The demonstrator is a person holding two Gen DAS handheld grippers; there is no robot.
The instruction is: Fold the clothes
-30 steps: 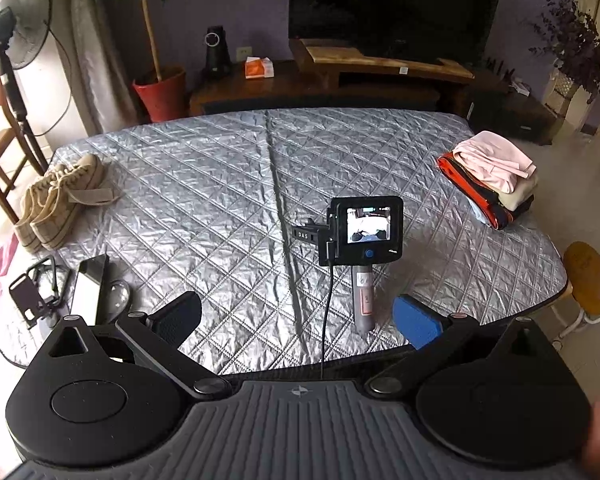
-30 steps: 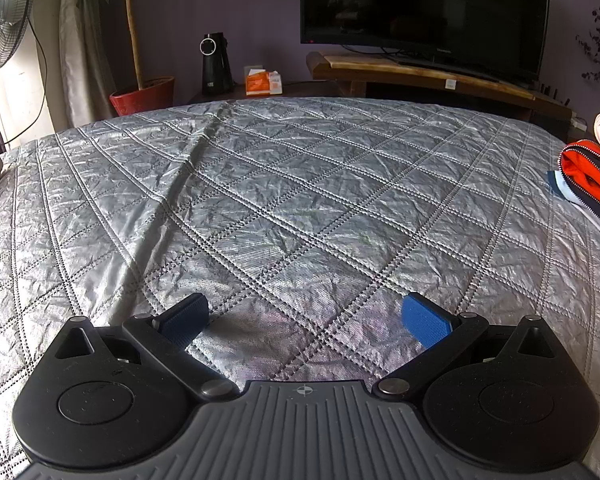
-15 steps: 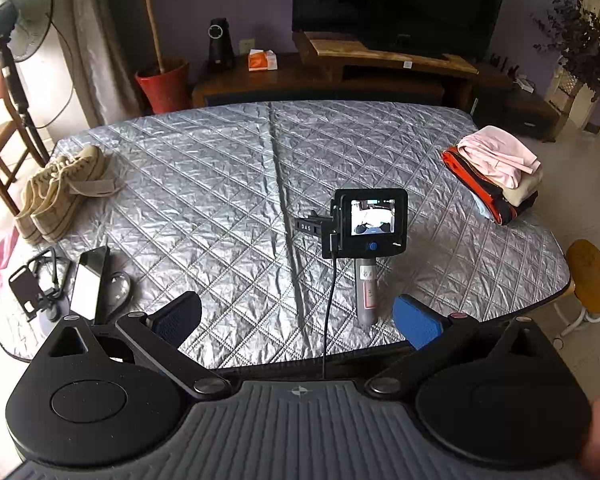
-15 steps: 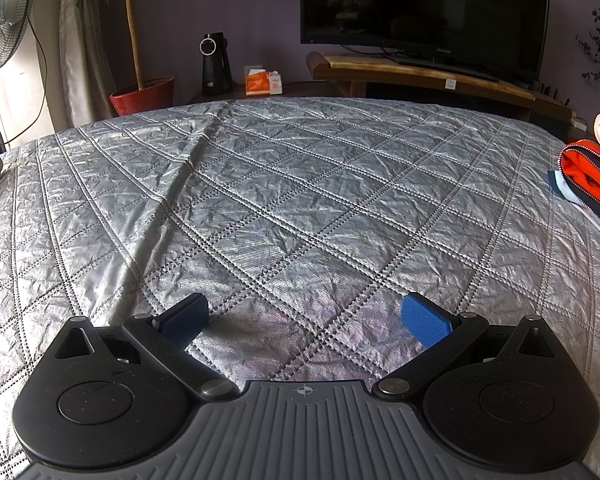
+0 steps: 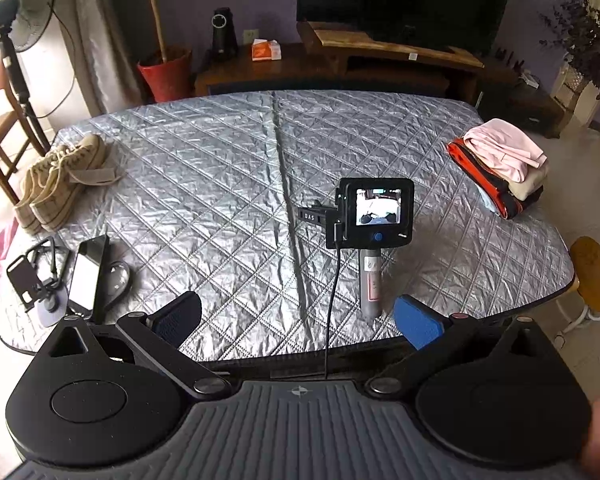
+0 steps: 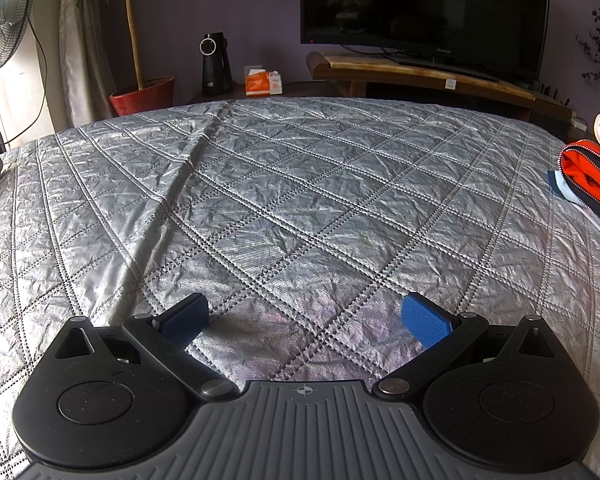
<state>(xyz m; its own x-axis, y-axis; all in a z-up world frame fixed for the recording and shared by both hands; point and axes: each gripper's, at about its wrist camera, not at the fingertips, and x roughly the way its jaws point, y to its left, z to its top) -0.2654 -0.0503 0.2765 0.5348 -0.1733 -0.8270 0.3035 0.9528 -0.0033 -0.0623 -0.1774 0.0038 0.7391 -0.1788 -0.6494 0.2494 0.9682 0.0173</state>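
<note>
Left wrist view is showing the stack of folded clothes (image 5: 504,168) sitting at the right edge of the quilted silver table (image 5: 220,184), its long axis running from the far edge toward the near right corner, a pink garment (image 5: 500,150) on top. The right gripper (image 5: 374,216) is resting on the table near the front edge, pointing toward the far edge, jaws released, gripping nothing. The left gripper (image 5: 298,318) is hovering over the front edge, jaws spread wide. Sneakers (image 5: 56,184) are lying at the left edge.
</note>
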